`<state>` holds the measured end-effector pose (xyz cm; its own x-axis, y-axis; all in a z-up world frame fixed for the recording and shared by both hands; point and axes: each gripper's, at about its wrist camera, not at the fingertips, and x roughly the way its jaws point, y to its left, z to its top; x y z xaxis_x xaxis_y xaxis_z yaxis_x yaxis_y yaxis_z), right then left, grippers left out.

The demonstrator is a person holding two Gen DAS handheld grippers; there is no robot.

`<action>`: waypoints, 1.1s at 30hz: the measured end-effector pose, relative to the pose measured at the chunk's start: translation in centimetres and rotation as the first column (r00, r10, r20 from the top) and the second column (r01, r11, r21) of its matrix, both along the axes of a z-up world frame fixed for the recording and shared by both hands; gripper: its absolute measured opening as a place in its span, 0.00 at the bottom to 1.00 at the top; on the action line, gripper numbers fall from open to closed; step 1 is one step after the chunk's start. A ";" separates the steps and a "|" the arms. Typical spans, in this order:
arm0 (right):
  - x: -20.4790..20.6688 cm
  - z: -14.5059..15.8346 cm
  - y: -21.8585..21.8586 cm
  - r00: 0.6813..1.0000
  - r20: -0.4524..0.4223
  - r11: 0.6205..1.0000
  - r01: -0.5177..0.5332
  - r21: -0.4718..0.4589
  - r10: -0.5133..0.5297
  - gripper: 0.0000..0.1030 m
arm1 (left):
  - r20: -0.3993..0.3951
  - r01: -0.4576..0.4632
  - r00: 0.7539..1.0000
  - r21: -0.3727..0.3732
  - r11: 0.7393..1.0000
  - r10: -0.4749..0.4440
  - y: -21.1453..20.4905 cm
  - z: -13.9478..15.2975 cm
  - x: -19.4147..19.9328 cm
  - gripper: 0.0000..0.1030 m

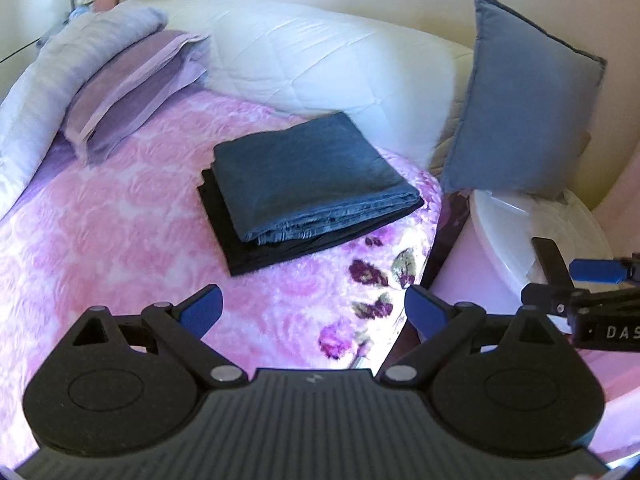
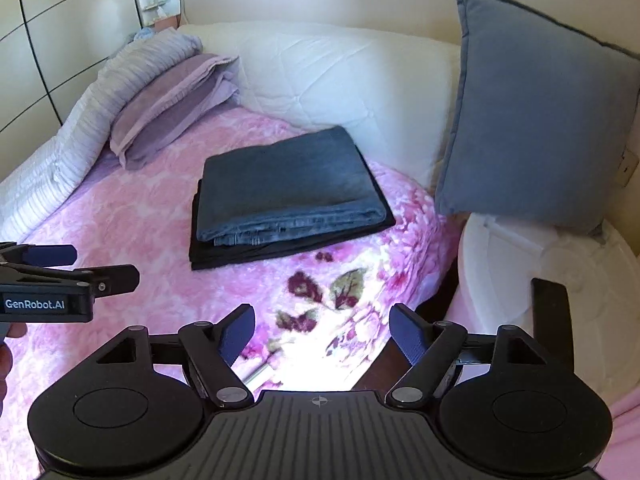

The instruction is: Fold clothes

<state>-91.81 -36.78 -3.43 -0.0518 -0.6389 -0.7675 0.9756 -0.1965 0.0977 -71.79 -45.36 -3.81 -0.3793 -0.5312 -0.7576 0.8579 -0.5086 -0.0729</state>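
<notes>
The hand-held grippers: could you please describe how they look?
Both match: the left hand-held gripper and the right hand-held gripper are matte black with ribbed bodies, round pivot discs, silver rivets and blue finger pads. White lettering marks their sides.

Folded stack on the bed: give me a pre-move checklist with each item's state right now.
1. Grey garment folded: ok.
2. It lies on the black garment: ok.
3. Stack sits fully on the pink blanket: ok.
4. Left tool open, empty: ok.
5. Right tool open, empty: ok.
6. More clothes left to fold: cannot tell.
</notes>
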 end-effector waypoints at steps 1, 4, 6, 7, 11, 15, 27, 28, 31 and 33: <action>-0.1 0.1 0.1 1.000 0.001 1.000 -0.001 0.003 0.001 0.76 | 0.005 0.002 1.000 -0.006 1.000 -0.002 0.4 0.0 -0.1 0.93; -0.3 0.4 0.6 1.000 0.001 1.000 0.001 0.008 -0.001 0.76 | 0.023 0.002 1.000 -0.011 1.000 -0.001 1.5 0.2 -0.6 0.93; -0.4 0.6 1.0 1.000 0.003 1.000 0.001 0.005 -0.001 0.76 | 0.022 -0.003 1.000 -0.019 1.000 0.003 2.1 0.5 -0.7 0.93; -0.5 0.7 1.2 1.000 0.000 1.000 0.000 0.001 0.000 0.77 | 0.020 -0.005 1.000 -0.023 1.000 0.005 2.4 0.6 -0.8 0.93; -0.7 1.0 1.8 1.000 -0.025 1.000 0.013 -0.002 -0.013 0.77 | 0.029 -0.026 0.999 -0.035 0.999 0.027 3.0 1.1 -1.0 0.93; -0.5 1.4 1.8 0.999 -0.048 1.000 -0.006 -0.019 0.005 0.77 | 0.030 -0.027 0.999 -0.051 0.998 0.029 3.7 1.5 -1.0 0.93; 0.8 1.7 1.2 0.997 -0.053 0.998 -0.055 -0.042 0.053 0.77 | 0.018 -0.063 0.998 -0.034 0.997 0.064 3.7 1.6 -0.4 0.93; 0.8 1.7 1.1 0.997 -0.051 0.997 -0.057 -0.042 0.055 0.78 | 0.018 -0.064 0.998 -0.033 0.997 0.065 3.7 1.6 -0.3 0.93; 1.0 1.6 1.1 0.997 -0.050 0.997 -0.061 -0.040 0.059 0.78 | 0.023 -0.062 0.998 -0.035 0.997 0.063 3.7 1.5 -0.5 0.93; 0.9 1.5 1.1 0.997 -0.046 0.997 -0.060 -0.038 0.058 0.78 | 0.022 -0.061 0.998 -0.035 0.997 0.062 3.7 1.5 -0.5 0.93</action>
<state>-90.89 -35.72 -1.92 -0.0470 -0.6717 -0.7393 0.9890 -0.1353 0.0600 -72.27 -41.67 -2.29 -0.3275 -0.5792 -0.7465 0.8890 -0.4564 -0.0359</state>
